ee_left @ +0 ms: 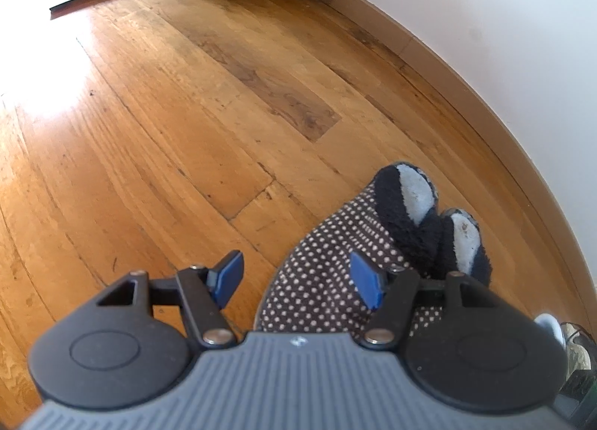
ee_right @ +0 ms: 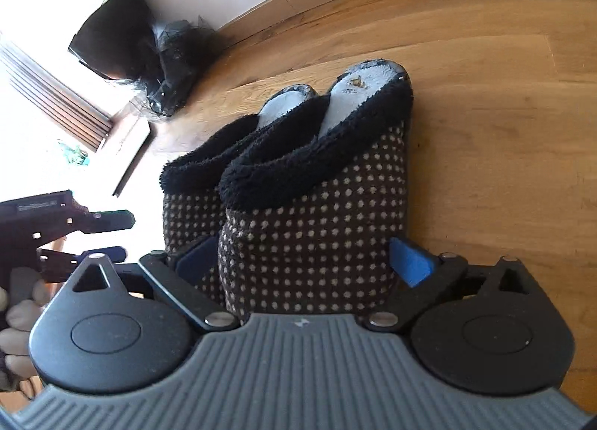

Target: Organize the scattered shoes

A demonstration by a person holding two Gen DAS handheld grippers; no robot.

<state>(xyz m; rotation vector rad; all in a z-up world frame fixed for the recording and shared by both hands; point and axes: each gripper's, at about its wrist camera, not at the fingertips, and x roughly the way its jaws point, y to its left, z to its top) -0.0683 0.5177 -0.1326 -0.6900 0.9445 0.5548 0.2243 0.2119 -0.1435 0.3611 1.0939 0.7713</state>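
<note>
Two polka-dot slippers (ee_right: 313, 213) are seen side by side on the wooden floor (ee_right: 503, 131), near the baseboard. The right tool (ee_right: 304, 264) is spread wide around one toe, pads clear. The left tool (ee_left: 298, 277) hangs half-open, empty. A careless withdrawal could knock the pair apart.

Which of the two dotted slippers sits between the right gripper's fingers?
The nearer slipper, beside the bare floor; its twin lies outside the fingers, toward the window.
</note>
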